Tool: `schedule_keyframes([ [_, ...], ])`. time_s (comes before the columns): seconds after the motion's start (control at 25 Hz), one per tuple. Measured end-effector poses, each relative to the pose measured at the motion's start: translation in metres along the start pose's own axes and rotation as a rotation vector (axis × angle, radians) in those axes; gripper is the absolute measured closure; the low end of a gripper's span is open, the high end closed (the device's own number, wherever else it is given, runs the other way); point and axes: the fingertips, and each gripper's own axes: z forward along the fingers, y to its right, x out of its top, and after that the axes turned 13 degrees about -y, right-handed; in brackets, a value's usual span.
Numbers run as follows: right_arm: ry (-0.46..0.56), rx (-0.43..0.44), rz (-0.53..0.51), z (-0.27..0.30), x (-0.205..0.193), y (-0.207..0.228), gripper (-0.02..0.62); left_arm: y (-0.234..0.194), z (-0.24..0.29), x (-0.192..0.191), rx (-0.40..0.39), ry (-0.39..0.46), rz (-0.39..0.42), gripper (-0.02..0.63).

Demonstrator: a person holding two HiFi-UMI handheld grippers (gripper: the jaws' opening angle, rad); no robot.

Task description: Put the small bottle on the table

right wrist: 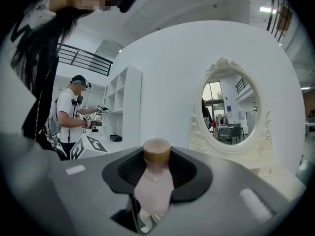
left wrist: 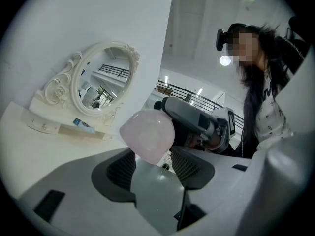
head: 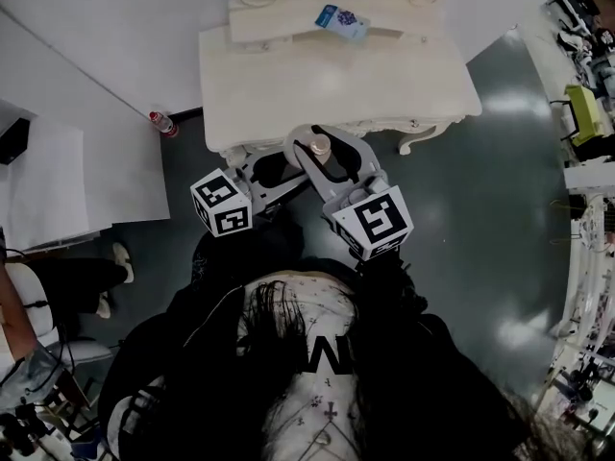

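The small bottle (right wrist: 154, 186), pink with a brown cap, stands between the pads of my right gripper (right wrist: 156, 168), which is shut on it. From above, its cap (head: 320, 146) shows inside the right gripper (head: 325, 140), just short of the front edge of the white dressing table (head: 288, 94). My left gripper (left wrist: 152, 163) is closed around a second thing with a pink rounded top (left wrist: 147, 135) and a grey body. In the head view the left gripper (head: 279, 166) lies beside and partly under the right one, so what it holds is hidden there.
On the table stand an oval mirror (right wrist: 229, 112) and a low shelf with a blue-and-white packet (head: 341, 19). A red-capped bottle (head: 161, 121) lies on the floor by the wall. Another person (right wrist: 74, 112) stands near white shelves (right wrist: 123, 107).
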Motion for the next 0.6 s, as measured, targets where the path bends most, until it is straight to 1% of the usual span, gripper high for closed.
schedule_keyframes([
  [0.28, -0.022, -0.040, -0.002, 0.037, 0.007, 0.007, 0.453, -0.033, -0.014, 0.012, -0.028, -0.016, 0.006, 0.391],
  [0.52, -0.053, -0.048, -0.009, 0.034, 0.020, -0.006, 0.453, -0.021, -0.026, 0.018, -0.050, -0.003, -0.010, 0.391],
  [0.6, -0.057, -0.042, -0.004, 0.041, 0.016, -0.001, 0.453, -0.028, -0.023, 0.016, -0.054, 0.003, -0.016, 0.391],
])
